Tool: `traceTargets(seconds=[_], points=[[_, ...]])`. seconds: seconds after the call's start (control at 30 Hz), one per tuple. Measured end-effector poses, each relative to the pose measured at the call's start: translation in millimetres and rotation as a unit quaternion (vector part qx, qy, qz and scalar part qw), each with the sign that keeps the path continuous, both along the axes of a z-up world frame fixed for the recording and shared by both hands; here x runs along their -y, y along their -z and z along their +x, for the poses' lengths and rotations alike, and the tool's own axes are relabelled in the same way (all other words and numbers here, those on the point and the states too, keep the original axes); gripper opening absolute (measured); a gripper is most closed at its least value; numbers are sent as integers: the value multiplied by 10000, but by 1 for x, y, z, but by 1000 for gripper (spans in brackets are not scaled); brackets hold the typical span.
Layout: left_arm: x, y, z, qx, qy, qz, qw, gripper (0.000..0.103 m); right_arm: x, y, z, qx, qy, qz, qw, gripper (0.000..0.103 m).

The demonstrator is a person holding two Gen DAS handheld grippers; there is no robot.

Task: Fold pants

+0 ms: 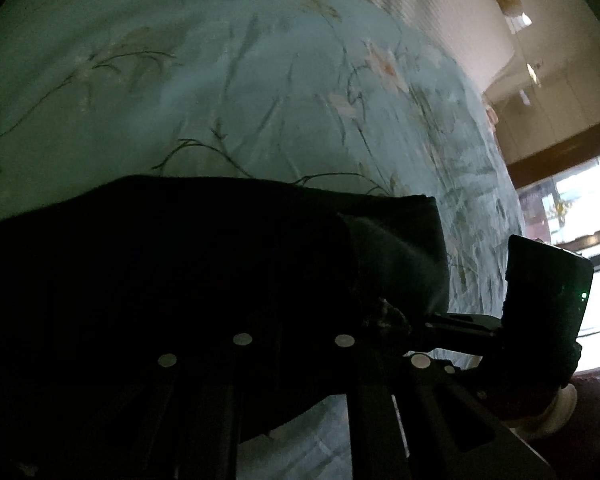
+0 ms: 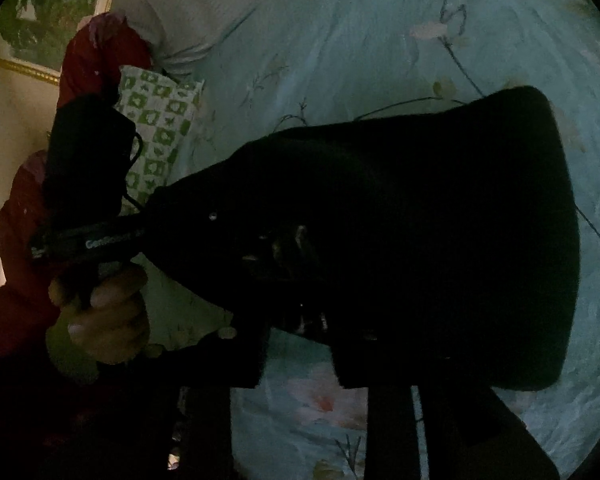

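Teal sheet (image 2: 380,40): pale cotton printed with thin stems and pinkish flowers, spread over the bed and filling most of both views.
Pants (image 2: 420,220): black, lying on the sheet as a broad flat panel. One end flares wide with a straight hem, and the other narrows toward the two grippers. In the left wrist view the cloth covers the lower left and ends in a squared corner near the middle.
Ribbed white bedding (image 2: 188,8): at the head end, touching the sheet's edge.
Red sleeve (image 2: 20,280): on the arm behind the left gripper, along the left edge of the right wrist view.
Pillow (image 2: 160,120): green-and-white checked, just beside the narrow end of the pants and partly behind the left gripper.
Picture (image 2: 40,20): a green scene in a gilt frame, on the cream wall.
Left gripper (image 2: 142,226): jaws closed. Its tip runs into the narrow edge of the pants and pinches the cloth there.
Right gripper (image 2: 296,354): fingers parted, with bare flowered sheet showing in the gap between them. The pants edge lies across the tips, which are lost in the dark cloth, and nothing looks clamped.
Hand (image 2: 104,320): wrapped round the left gripper's handle, fingers curled, low over the sheet.
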State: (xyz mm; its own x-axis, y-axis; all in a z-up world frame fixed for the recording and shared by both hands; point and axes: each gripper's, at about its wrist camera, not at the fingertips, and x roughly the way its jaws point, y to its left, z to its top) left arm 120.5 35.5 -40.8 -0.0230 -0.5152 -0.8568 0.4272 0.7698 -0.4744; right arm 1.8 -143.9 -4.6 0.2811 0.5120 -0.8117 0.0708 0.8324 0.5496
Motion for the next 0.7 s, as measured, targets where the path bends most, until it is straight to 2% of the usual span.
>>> traceTargets(seconds=[0.07, 0.17, 0.23, 0.27, 0.3, 0.4, 0.63, 0.7], points=[[-9, -2, -4, 5, -171, -21, 9999, 9, -6, -3, 4, 13, -99, -58, 9999, 39], [-25, -6, -9, -15, -482, -59, 9988, 17, -9, -5, 7, 40, -261, -12, 9997, 41], [-37, -11, -16, -11, -694, -118, 9975, 27, -12, -8, 8, 54, -359, 88, 9993, 43], [-44, -14, -19, 6, -827, -151, 9965, 35, -15, -9, 7, 70, -431, 142, 9989, 47], [-52, -16, -24, 42, -965, -162, 9952, 37, -19, -12, 8, 108, -508, 174, 9985, 48], [-71, -21, -34, 77, -1317, -115, 9912, 38, -32, -19, 15, 255, -721, 100, 9970, 50], [-118, -20, -48, -60, -2012, -67, 9795, 39, -37, -20, 27, 253, -804, 51, 9964, 50], [-133, -20, -52, -30, -2301, 54, 9732, 45, -40, -19, 31, 210, -836, 7, 9963, 50]])
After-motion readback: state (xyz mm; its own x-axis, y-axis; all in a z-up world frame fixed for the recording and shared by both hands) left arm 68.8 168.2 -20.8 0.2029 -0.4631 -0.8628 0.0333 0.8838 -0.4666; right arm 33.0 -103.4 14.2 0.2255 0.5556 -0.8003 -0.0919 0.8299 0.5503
